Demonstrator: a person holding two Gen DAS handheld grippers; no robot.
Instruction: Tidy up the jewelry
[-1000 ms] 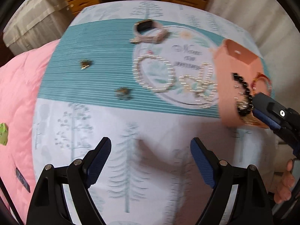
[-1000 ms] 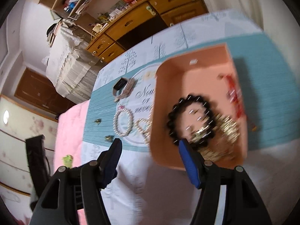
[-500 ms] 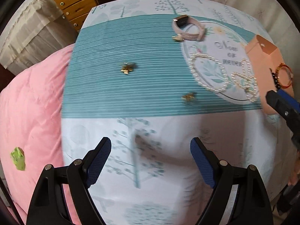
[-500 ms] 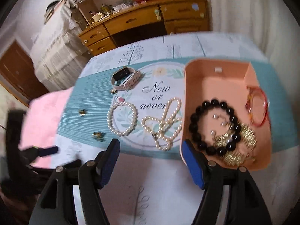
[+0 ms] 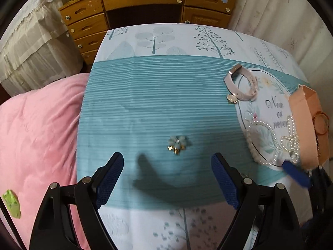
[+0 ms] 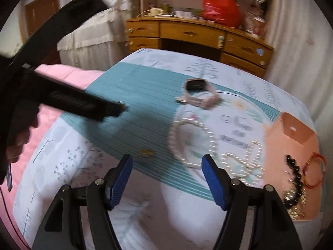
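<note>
My left gripper [image 5: 168,179] hovers over the teal striped cloth [image 5: 145,104], its jaws closing slightly with nothing between them. A small gold and white ornament [image 5: 178,144] lies just beyond its fingertips. A pink watch [image 5: 243,85], a pearl bracelet [image 5: 260,125] and a pearl necklace [image 5: 291,141] lie to the right. My right gripper [image 6: 167,179] is open, jaws opening, empty, above the cloth's near edge. A blurred gold piece [image 6: 145,153] and the pearl bracelet [image 6: 191,143] lie ahead of it. The peach box [image 6: 291,145] at right holds a black bead bracelet [image 6: 295,175], a red bangle [image 6: 314,170] and gold chains [image 6: 295,202].
A pink quilt [image 5: 37,135] with a green scrap [image 5: 12,204] borders the table on the left. A wooden desk with drawers [image 5: 145,2] stands behind the table, curtains [image 5: 281,16] to its right. A hand [image 6: 18,133] holds the left gripper's black body [image 6: 79,102].
Both grippers swept left across the table. The box slid to the right edge of both views. The right gripper rolled to level. The small ornament now lies just ahead of the left fingers.
</note>
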